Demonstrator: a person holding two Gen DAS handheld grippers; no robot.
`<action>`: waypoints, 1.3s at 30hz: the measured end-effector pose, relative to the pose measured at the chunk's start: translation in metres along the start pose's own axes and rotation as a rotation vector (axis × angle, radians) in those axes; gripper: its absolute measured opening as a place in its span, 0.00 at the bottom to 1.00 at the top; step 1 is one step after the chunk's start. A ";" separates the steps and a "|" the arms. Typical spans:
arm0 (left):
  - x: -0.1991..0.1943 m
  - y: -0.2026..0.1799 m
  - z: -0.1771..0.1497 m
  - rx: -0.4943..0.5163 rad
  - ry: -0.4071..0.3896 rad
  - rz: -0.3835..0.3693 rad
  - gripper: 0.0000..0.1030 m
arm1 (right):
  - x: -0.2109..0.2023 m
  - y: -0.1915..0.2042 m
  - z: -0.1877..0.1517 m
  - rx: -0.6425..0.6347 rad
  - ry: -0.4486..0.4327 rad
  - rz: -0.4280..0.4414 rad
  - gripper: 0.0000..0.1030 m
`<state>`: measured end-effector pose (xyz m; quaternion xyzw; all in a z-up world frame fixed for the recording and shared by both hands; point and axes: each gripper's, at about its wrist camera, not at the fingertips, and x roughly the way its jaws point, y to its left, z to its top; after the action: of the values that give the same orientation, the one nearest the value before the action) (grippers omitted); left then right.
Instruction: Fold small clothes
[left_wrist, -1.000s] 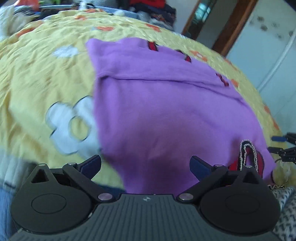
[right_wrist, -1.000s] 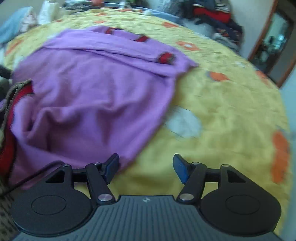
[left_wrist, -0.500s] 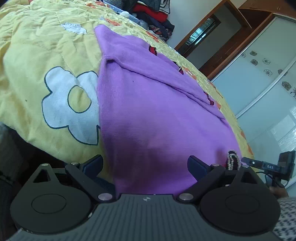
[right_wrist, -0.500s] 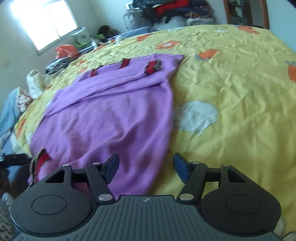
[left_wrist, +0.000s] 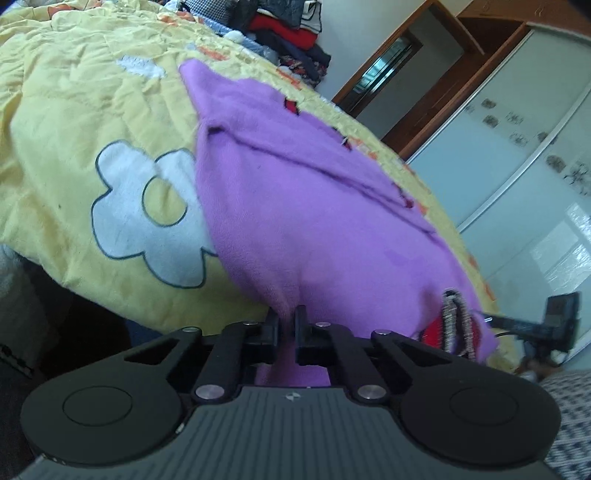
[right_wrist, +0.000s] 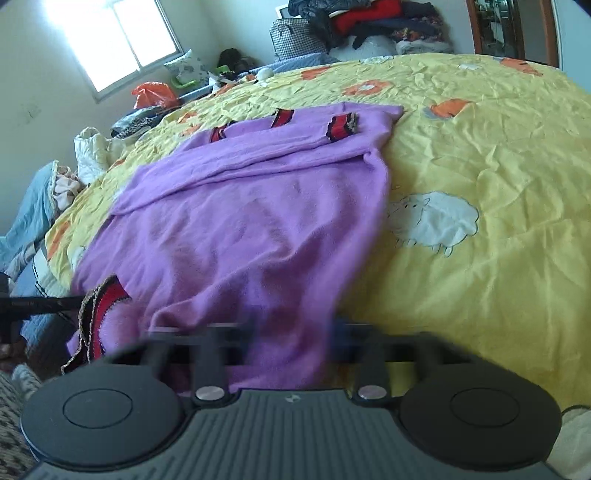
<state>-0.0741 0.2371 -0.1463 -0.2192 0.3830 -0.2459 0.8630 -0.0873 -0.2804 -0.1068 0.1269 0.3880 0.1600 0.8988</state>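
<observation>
Left gripper (left_wrist: 286, 321) clamped shut, right gripper (right_wrist: 291, 332) likewise (blurred), both angled downward.

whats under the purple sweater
The purple sweater lies on a yellow flowered bedspread, which shows all around it. Whatever else might be beneath is covered and cannot be seen.

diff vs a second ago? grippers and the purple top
Both were open over the near edge; now the left gripper is pinched shut on the purple sweater, and the right gripper, motion-blurred, has closed on it too. Sweater's folded sleeves and yellow bedspread unchanged.
</observation>
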 end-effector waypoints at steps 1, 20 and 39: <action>-0.003 -0.002 0.002 -0.005 -0.008 -0.020 0.05 | -0.001 -0.001 -0.001 0.017 -0.011 0.013 0.07; -0.002 0.002 0.067 0.059 -0.035 0.007 0.60 | 0.004 -0.054 0.061 0.161 -0.208 0.123 0.05; 0.015 0.032 -0.017 -0.065 -0.015 -0.164 0.03 | 0.004 -0.039 0.026 0.112 -0.076 0.162 1.00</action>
<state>-0.0699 0.2502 -0.1835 -0.2793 0.3651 -0.3015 0.8353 -0.0588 -0.3173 -0.1057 0.2140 0.3503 0.2054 0.8884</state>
